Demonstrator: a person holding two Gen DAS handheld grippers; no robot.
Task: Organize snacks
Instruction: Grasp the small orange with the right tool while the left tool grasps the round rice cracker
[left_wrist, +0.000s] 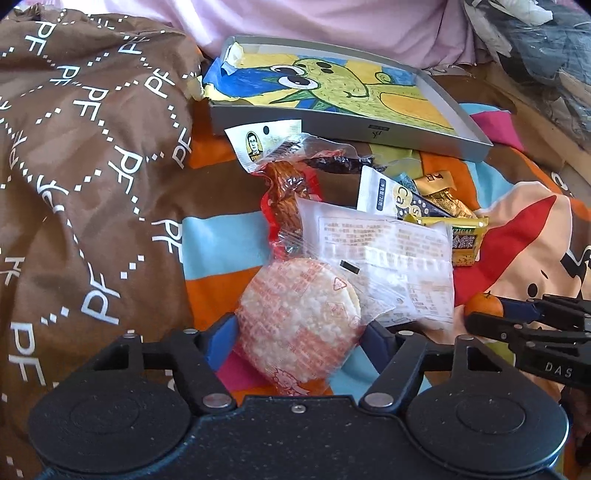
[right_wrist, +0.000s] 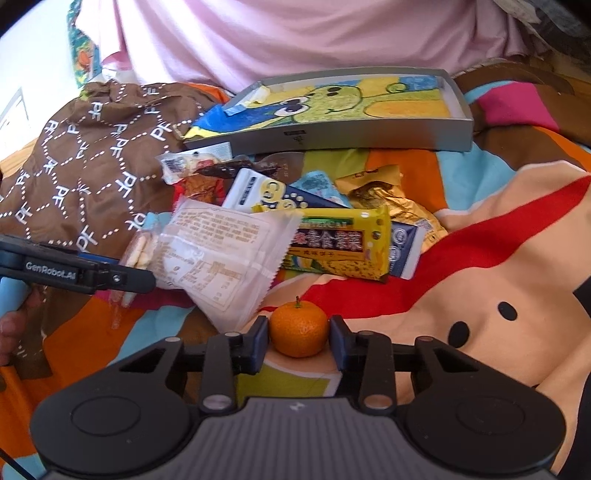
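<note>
Left wrist view: left gripper (left_wrist: 299, 332), low centre, has its jaws spread around a round rice cracker in a clear red-printed wrapper (left_wrist: 299, 325); contact looks likely, but I cannot tell whether it is a firm pinch. The shallow grey box lined with a green cartoon drawing (left_wrist: 369, 134), upper centre, holds no snacks, so sorting looks barely begun. The wrapped-snack pile (left_wrist: 388, 206) lies mid-frame just below the box. Brown patterned cloth (left_wrist: 92, 166) crowds the left.

Right wrist view: right gripper (right_wrist: 298, 338), bottom centre, straddles a small orange mandarin (right_wrist: 298, 328), jaws just beside it, not clearly clamped. The yellow snack bar packet (right_wrist: 340, 240) and white printed sachet (right_wrist: 225, 258) sit between gripper and box. Open bedsheet (right_wrist: 498, 295) at right gives room.
</note>
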